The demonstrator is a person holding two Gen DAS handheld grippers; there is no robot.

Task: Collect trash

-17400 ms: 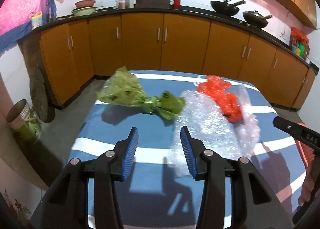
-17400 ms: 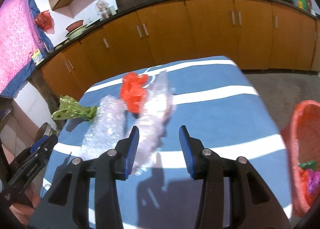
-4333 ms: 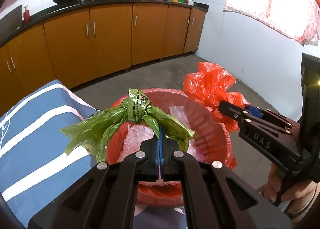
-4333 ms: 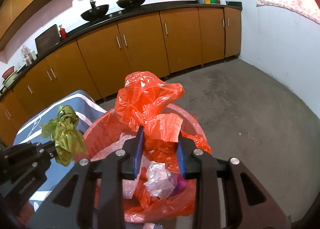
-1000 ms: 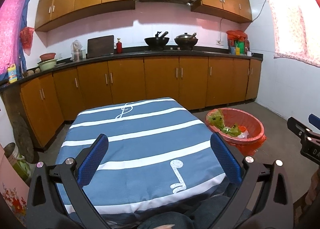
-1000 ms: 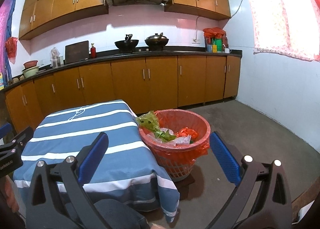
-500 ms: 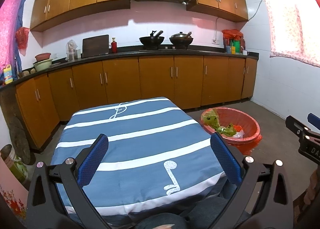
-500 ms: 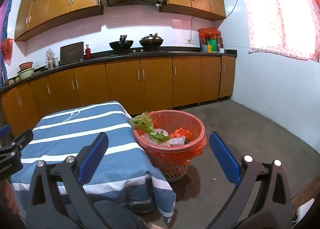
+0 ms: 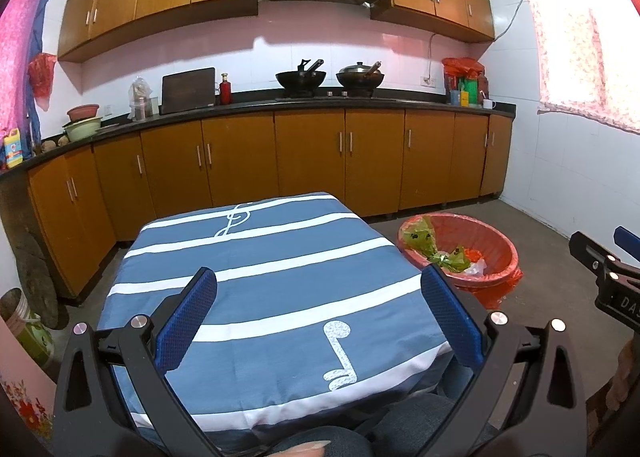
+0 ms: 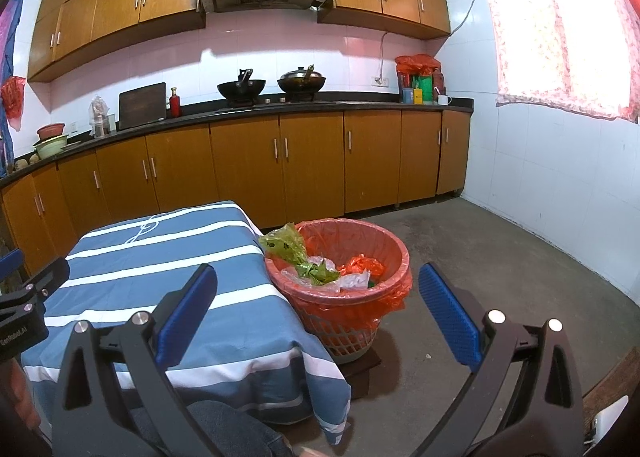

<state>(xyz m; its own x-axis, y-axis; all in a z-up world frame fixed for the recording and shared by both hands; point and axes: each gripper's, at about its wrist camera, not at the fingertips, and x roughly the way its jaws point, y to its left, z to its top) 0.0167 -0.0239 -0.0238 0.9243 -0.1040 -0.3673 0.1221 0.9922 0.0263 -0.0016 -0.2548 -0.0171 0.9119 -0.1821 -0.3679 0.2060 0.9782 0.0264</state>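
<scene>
The left gripper (image 9: 319, 313) has its blue-padded fingers (image 9: 187, 319) spread wide apart, with nothing between them. The right gripper (image 10: 318, 311) is in the same condition: fingers (image 10: 449, 311) fully apart and empty. Both grippers are held above and back from the near edge of the surface (image 9: 276, 281), which is covered by a blue cloth with white stripes and music-note motifs. No trash lies on the cloth. The basket (image 10: 352, 331) stands on the floor (image 10: 500, 257), just beside the right-hand corner of the surface as the person faces it. A red liner bag (image 10: 384, 257) is folded over the basket rim. Inside the basket, the green bag (image 10: 298, 253) lies against the side nearest the surface, with its upper part rising above the rim. The red bag (image 10: 362, 265) lies toward the middle of the basket, and clear plastic wrap (image 10: 352, 280) lies around both. Beyond the basket, wooden cabinets (image 10: 280, 161) run along the wall. Two woks (image 10: 241, 89) sit on the cabinet counter. Dark trouser fabric (image 9: 316, 443) of the person shows at the bottom edge of the left wrist view.
</scene>
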